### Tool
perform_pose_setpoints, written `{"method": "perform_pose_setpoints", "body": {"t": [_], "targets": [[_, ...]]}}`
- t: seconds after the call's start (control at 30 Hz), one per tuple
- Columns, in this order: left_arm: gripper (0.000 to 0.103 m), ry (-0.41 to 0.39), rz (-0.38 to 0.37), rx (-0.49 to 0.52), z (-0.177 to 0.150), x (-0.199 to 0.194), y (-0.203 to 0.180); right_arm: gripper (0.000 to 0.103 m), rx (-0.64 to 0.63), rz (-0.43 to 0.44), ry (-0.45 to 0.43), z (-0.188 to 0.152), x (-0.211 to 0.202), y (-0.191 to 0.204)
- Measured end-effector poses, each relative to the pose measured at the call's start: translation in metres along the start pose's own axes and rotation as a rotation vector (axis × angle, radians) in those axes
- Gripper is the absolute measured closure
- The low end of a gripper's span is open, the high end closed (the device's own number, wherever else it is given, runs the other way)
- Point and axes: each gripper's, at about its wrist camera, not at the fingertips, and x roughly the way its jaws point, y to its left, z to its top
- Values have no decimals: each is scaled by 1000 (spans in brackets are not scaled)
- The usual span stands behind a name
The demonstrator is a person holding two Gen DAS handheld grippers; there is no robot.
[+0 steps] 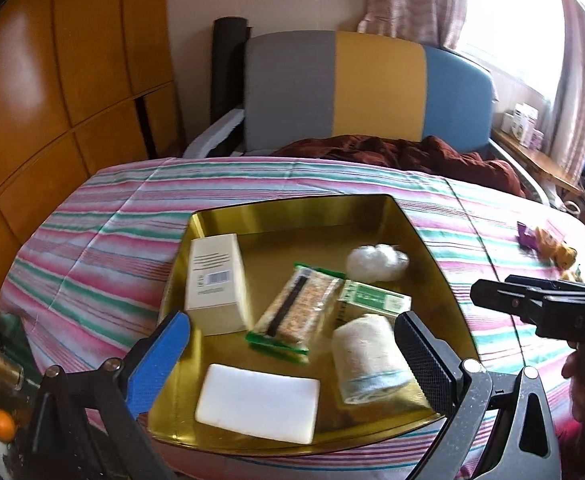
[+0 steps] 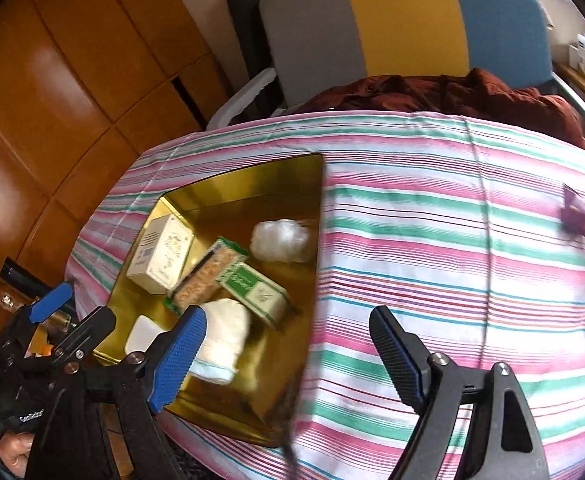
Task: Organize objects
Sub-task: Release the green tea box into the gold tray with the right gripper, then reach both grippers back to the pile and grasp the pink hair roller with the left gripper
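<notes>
Both hand-held grippers, left and right, gape wide, holding nothing.

Wooden cupboards at nine o'clock; a striped chair at twelve; a bright curtained window at two.

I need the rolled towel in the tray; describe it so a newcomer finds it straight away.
Find the gold tray on the striped bedspread. The rolled towel lies in its near right part, below the green box: the only cream cloth roll, with a pale blue edge.
</notes>
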Motion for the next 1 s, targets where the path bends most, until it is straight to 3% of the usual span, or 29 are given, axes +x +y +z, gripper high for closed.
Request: {"method": "perform_pose_setpoints", "body": {"t": [0.2, 0.3, 0.77, 1.0], "targets": [[0, -5, -54, 67, 6, 0, -30, 18, 75, -62, -17, -2, -15, -40], [0, 7, -116, 87, 9, 3, -45, 18, 126, -103, -22, -5, -23, -65], [0, 98, -254, 137, 16, 21, -98, 18, 434, -291, -130, 1, -104, -229], [0, 124, -295, 180, 19, 29, -126, 18, 527, -366, -169, 27, -113, -296]]}}
